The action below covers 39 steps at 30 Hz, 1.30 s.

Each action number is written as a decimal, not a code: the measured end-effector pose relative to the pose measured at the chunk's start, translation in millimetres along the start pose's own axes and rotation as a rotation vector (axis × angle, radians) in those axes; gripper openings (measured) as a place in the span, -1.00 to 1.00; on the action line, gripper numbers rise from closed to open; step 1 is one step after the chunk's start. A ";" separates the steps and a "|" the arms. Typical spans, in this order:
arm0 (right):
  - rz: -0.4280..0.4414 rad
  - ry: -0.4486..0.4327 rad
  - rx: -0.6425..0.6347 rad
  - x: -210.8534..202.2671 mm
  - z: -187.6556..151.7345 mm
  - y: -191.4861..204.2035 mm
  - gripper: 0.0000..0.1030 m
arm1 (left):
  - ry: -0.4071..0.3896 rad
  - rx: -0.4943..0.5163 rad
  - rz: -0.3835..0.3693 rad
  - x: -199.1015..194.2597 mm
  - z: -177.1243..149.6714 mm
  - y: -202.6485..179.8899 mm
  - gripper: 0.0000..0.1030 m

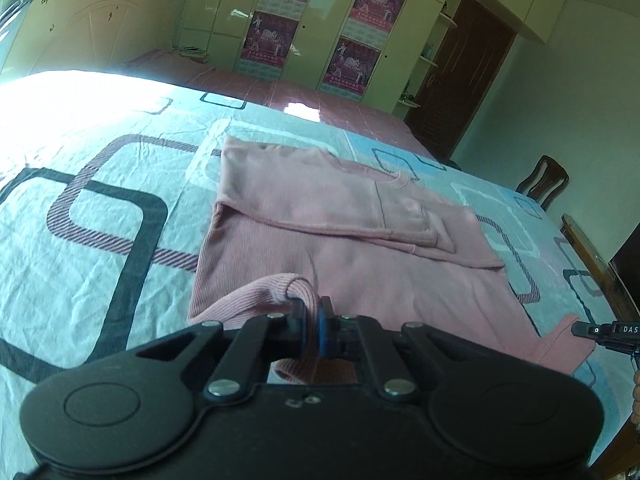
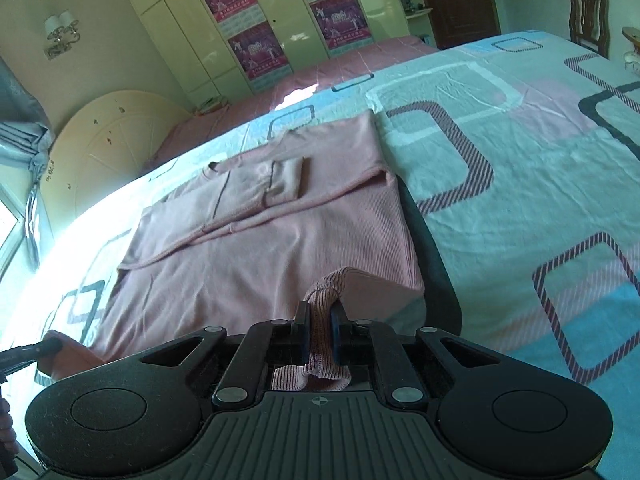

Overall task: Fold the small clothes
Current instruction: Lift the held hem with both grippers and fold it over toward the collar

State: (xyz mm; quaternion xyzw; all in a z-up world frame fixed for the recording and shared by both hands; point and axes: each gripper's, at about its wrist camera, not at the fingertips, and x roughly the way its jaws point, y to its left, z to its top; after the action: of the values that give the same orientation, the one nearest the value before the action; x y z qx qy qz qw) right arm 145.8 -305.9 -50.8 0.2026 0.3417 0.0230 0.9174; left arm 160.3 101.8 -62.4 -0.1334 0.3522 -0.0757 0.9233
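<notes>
I have the left gripper (image 1: 311, 322) and right gripper (image 2: 320, 330) each clenched on the pink top's (image 1: 320, 216) near hem, apparently raised off the bedsheet (image 1: 100, 160).

Each fisheye camera is sitting just behind its own gripper, looking forward and downward along the fingers, close over the bed sheet (image 1: 92, 240). Both views are sharing the pink garment (image 1: 328, 216) ahead, the wardrobe (image 2: 188, 36) beyond, and each is catching the other gripper at its edge.
</notes>
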 end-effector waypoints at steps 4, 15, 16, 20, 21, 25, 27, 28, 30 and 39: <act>0.007 -0.044 -0.007 19.8 37.4 4.1 -0.83 | -0.053 0.006 0.000 17.8 32.8 -3.3 -0.90; -0.006 -0.102 0.030 99.9 130.5 5.4 -0.85 | -0.123 -0.030 0.057 95.1 108.4 4.1 -0.90; -0.010 -0.101 0.032 108.0 137.5 4.4 -0.85 | -0.123 -0.031 0.065 104.1 114.1 4.4 -0.90; -0.022 -0.082 0.080 146.1 161.4 -5.8 -0.85 | -0.111 -0.044 0.099 141.3 134.8 7.2 -0.90; -0.027 -0.072 0.097 157.9 166.0 -9.1 -0.85 | -0.101 -0.049 0.111 153.3 139.8 8.5 -0.90; -0.048 -0.033 0.161 196.3 176.4 -24.5 -0.85 | -0.060 -0.059 0.164 192.8 150.1 18.1 -0.90; -0.060 -0.019 0.180 210.2 179.8 -31.8 -0.85 | -0.039 -0.066 0.189 208.1 151.3 24.0 -0.90; -0.062 -0.013 0.188 215.0 181.2 -34.6 -0.85 | -0.024 -0.060 0.204 215.6 151.4 25.7 -0.89; -0.066 0.022 0.201 229.0 183.1 -41.4 -0.85 | 0.012 -0.052 0.228 228.7 149.7 28.5 -0.80; -0.077 0.001 0.189 235.9 188.8 -56.7 -0.52 | 0.008 -0.059 0.205 217.3 150.0 54.3 0.50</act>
State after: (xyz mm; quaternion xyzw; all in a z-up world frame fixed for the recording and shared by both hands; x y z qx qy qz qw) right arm 441.1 -382.4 -89.2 0.2749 0.3504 -0.0447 0.8942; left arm 424.3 131.7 -108.2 -0.1233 0.3697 0.0292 0.9205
